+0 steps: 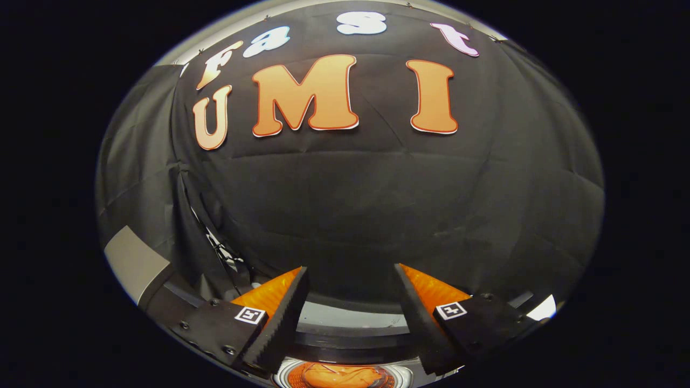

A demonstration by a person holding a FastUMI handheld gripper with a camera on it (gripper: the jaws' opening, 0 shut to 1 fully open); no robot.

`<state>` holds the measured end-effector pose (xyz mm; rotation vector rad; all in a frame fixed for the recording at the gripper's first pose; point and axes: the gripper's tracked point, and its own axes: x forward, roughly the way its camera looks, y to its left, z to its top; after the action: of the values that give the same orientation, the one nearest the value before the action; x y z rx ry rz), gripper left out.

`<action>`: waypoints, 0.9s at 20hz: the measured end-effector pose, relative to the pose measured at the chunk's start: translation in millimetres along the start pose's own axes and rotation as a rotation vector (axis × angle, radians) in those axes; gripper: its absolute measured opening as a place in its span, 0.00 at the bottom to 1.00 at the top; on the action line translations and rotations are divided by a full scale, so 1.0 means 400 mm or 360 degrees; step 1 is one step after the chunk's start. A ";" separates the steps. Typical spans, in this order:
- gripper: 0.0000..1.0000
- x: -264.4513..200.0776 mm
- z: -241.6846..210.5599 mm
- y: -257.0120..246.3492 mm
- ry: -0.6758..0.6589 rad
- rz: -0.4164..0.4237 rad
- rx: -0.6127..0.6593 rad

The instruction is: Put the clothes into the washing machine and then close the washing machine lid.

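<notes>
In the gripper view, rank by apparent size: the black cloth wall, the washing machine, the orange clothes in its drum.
1. Black cloth wall, by far the largest.
2. Washing machine, a band between the open gripper fingers, partly hidden.
3. Orange clothes, smallest.

Nearness and fisheye distortion make true sizes unsure.

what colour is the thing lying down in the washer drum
Orange, seen in the gripper view: the clothes lie in the drum, below the open fingers.

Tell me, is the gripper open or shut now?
Open. The gripper has its fingers spread wide apart with nothing between them, above the washing machine.
</notes>
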<state>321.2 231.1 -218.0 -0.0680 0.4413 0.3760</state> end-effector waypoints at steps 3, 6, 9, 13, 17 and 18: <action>0.99 -0.007 -0.001 0.001 -0.0004 0.0005 0.0001; 0.99 -0.024 -0.009 0.001 -0.0017 0.0006 0.0002; 0.99 -0.060 -0.022 0.002 -0.0039 -0.0005 0.0008; 0.99 -0.119 -0.055 0.001 -0.0034 -0.0045 0.0039; 0.99 -0.191 -0.115 0.009 0.0004 -0.0086 0.0062; 0.99 -0.213 -0.135 0.010 0.0020 -0.0098 0.0065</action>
<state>226.7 198.0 -230.1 -0.0439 0.4581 0.3060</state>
